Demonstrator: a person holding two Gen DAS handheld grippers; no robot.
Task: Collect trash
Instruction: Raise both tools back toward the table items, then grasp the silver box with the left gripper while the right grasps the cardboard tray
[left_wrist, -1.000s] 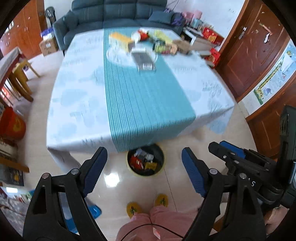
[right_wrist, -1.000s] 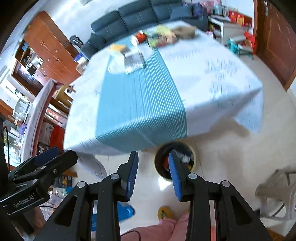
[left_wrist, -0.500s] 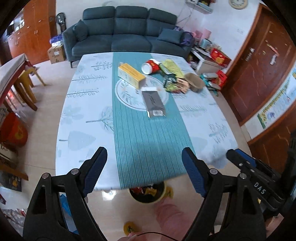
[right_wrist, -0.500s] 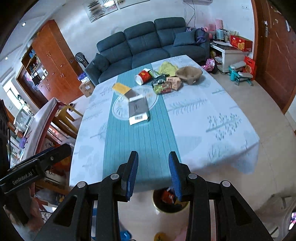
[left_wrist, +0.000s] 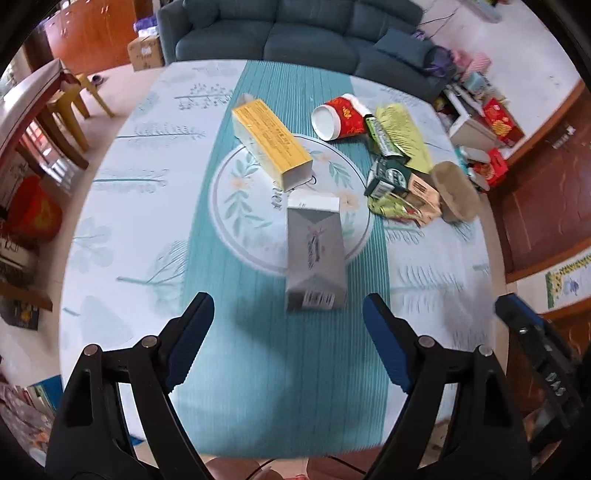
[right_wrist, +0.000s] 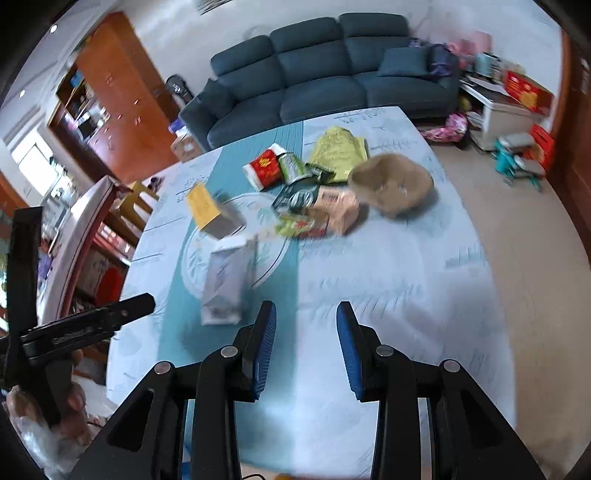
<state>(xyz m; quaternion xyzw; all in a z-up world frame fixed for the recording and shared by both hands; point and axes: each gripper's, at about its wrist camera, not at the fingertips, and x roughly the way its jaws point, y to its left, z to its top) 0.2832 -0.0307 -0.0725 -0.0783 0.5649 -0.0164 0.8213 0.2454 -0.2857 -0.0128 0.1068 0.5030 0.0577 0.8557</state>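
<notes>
Grey carton (left_wrist: 315, 251) lies flat mid-frame, long axis vertical, barcode end nearest.
Left gripper (left_wrist: 288, 334) angles down, jaws spread wide; right gripper (right_wrist: 306, 345) likewise, jaws parted, empty.

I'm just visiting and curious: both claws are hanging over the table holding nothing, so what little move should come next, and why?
Probably ease the left gripper forward and down onto the grey carton. Its jaws stand wide open and empty, and that carton lies flat on the teal runner just ahead of them, nearer than the other litter. The right gripper, open and empty, faces bare cloth.
</notes>
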